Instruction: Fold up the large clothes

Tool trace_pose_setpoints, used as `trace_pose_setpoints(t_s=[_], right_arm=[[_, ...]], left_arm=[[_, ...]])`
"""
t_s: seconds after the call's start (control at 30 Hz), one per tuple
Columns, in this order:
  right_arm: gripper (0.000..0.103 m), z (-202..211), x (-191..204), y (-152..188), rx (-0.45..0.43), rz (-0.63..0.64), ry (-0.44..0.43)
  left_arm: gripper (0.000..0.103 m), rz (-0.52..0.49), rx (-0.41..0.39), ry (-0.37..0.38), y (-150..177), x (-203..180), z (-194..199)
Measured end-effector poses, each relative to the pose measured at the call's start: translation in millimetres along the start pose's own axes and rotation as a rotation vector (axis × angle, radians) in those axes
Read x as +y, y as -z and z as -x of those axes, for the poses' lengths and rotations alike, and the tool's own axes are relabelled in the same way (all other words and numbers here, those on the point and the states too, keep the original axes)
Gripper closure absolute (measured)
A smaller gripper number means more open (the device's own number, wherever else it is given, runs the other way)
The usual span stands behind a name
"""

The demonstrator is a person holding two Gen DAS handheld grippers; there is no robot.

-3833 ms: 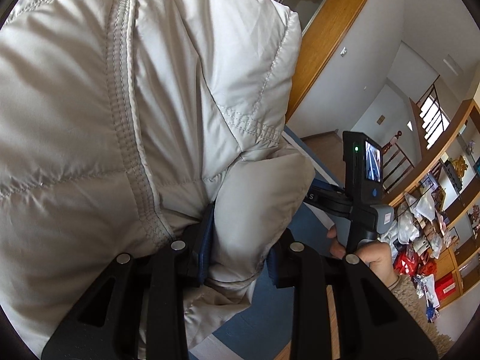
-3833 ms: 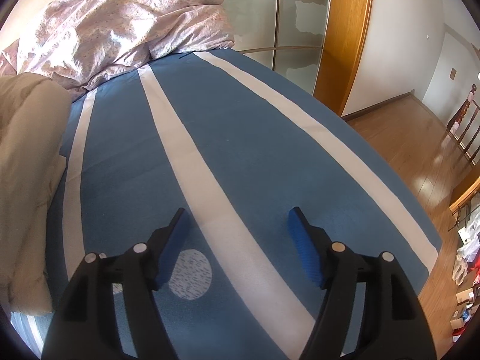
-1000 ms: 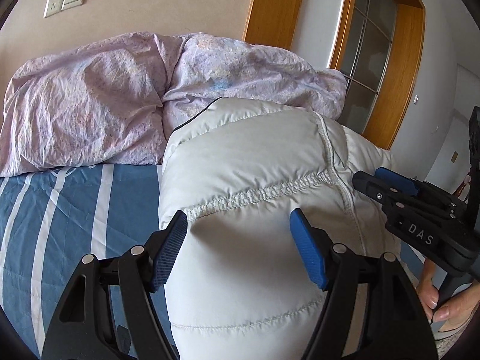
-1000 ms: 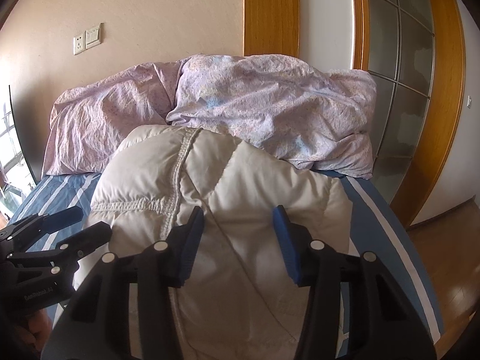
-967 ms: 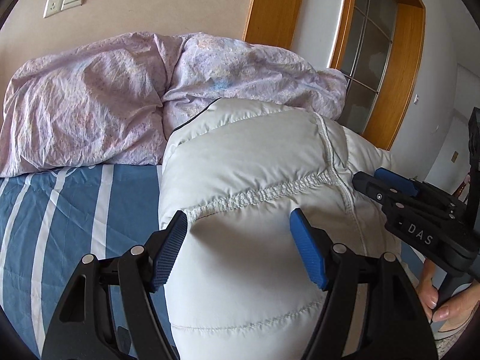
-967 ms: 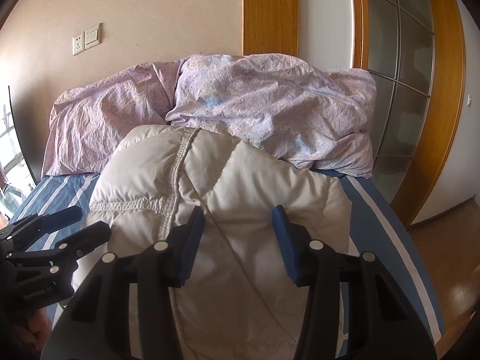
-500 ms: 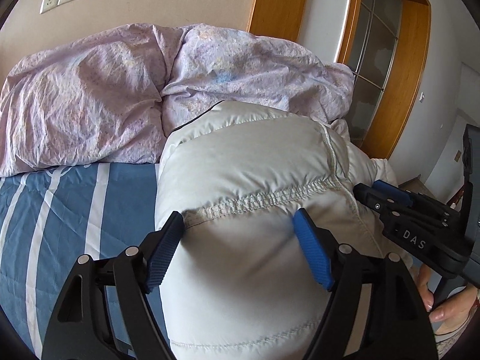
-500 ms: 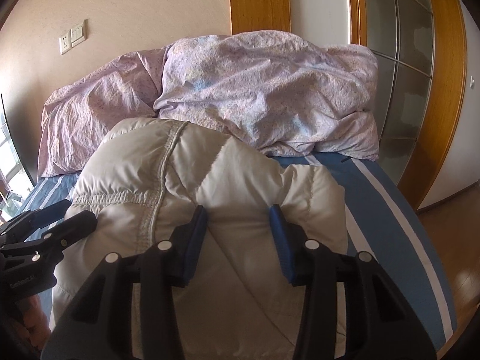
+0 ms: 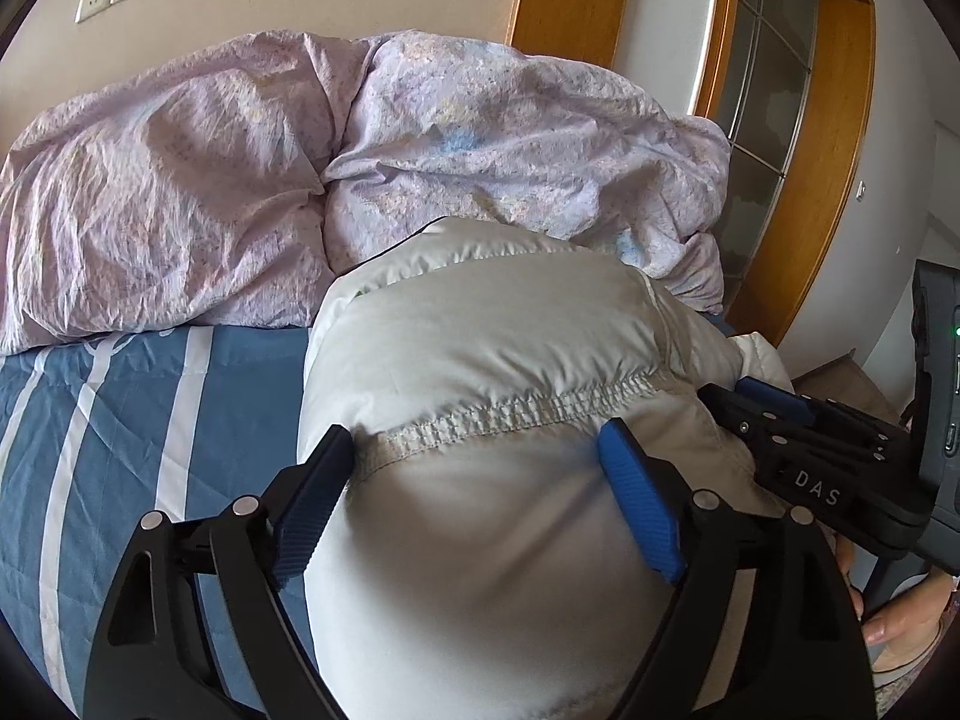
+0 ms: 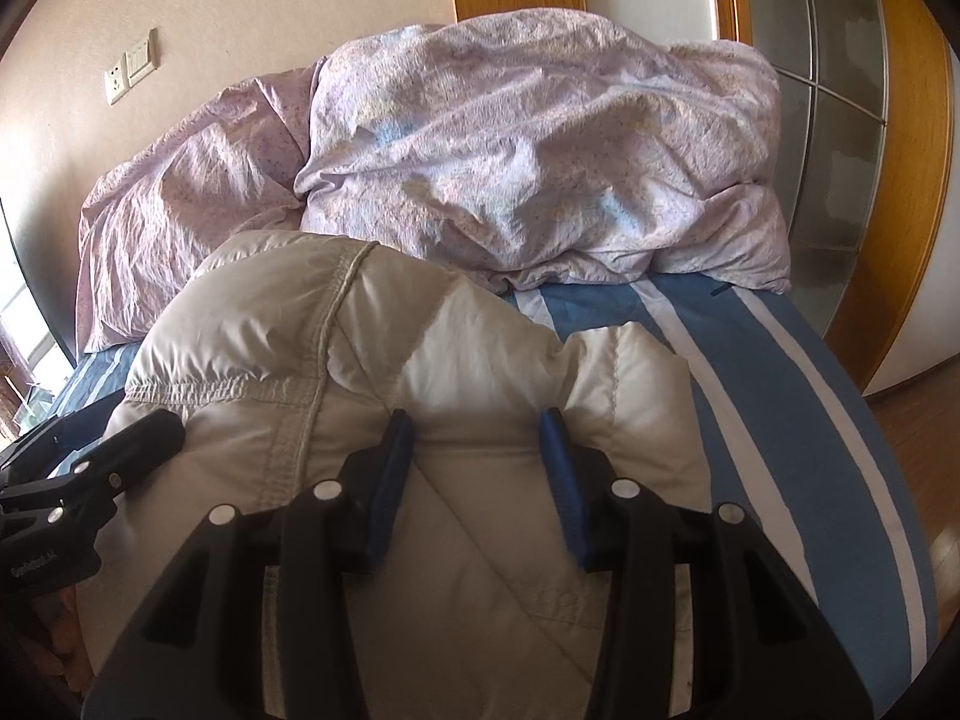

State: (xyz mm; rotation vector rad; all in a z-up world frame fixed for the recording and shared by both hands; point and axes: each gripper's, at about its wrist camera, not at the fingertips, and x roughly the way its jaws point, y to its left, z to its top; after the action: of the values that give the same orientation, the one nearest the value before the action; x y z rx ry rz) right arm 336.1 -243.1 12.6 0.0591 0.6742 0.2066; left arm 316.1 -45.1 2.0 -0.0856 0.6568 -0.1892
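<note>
Puffy down jacket (image 9: 480, 360): light, slippery, springy. Left gripper (image 9: 474, 480) spread wide; right gripper (image 10: 474, 462) pinching its fold. Best grab stitched seam (image 9: 510, 414).

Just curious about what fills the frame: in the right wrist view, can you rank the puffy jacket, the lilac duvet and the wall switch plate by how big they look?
1-2. Puffy jacket and lilac duvet look alike; the jacket's nearness inflates it.
3. Wall switch plate, plainly smallest, though farthest away.
</note>
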Motion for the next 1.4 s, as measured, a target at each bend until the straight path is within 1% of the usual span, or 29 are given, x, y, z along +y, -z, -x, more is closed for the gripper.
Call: trace_pose_setpoints(t_s=[0.43, 0.57, 0.8, 1.0, 1.1, 1.4], right_arm=[[0.057, -41.6, 3.8, -6.2, 0.066, 0.049, -0.002], [0.055, -52.9, 3.2, -6.8, 0.078, 0.055, -0.018], [0.055, -65.0, 2.0, -3.2, 0.065, 0.057, -0.034], [0.054, -71.9, 0.9, 1.4, 0.037, 0.054, -0.048], [0.054, -75.3, -2.5, 3.5, 0.026, 0.04, -0.065], [0.053, -80.3, -3.9, 5.2, 0.016, 0.034, -0.067]], left_arm=[[0.009, 0.046, 0.035, -0.058, 1.4, 5.9, -29.3], [0.007, 0.061, 0.036, -0.064, 3.4, 9.0, -35.6], [0.004, 0.06, 0.01, -0.083, 9.6, 9.1, -42.1], [0.002, 0.069, -0.016, -0.098, 14.4, 10.5, -45.3], [0.001, 0.066, -0.025, -0.108, 15.1, 9.2, -47.0], [0.001, 0.063, -0.043, -0.131, 17.5, 7.4, -53.0]])
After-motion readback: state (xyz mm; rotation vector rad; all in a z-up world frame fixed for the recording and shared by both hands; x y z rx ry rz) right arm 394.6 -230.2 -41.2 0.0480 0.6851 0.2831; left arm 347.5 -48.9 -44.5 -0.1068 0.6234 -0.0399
